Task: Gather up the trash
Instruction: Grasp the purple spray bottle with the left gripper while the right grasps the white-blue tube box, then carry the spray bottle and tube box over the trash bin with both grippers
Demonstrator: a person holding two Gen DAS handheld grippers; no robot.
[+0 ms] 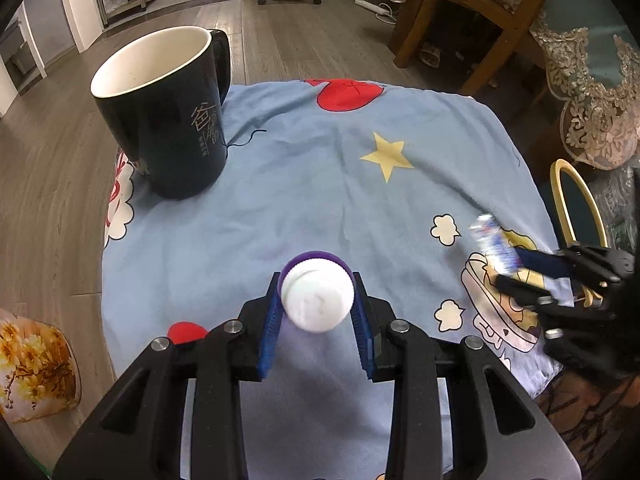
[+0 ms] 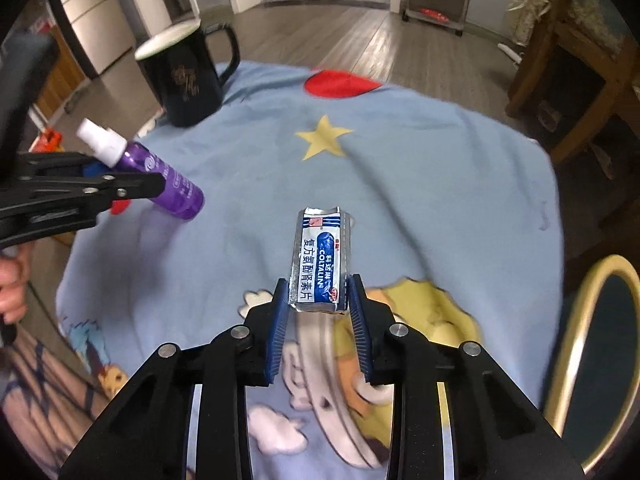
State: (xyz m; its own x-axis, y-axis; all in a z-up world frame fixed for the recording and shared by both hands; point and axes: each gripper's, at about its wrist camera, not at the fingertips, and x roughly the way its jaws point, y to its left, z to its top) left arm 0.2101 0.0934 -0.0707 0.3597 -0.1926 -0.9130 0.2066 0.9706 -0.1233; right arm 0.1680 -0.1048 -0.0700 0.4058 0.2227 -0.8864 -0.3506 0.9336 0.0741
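My left gripper is shut on a purple spray bottle with a white cap, held above the blue cloth; the bottle also shows in the right wrist view at the left, tilted, cap toward the upper left. My right gripper is shut on a blue and silver medicine blister pack and holds it above the cloth. The pack and right gripper show blurred at the right of the left wrist view.
A black mug with a white inside stands at the far left of the table on the patterned blue cloth. A bin with a yellow rim stands beside the table at the right. A wooden chair is beyond.
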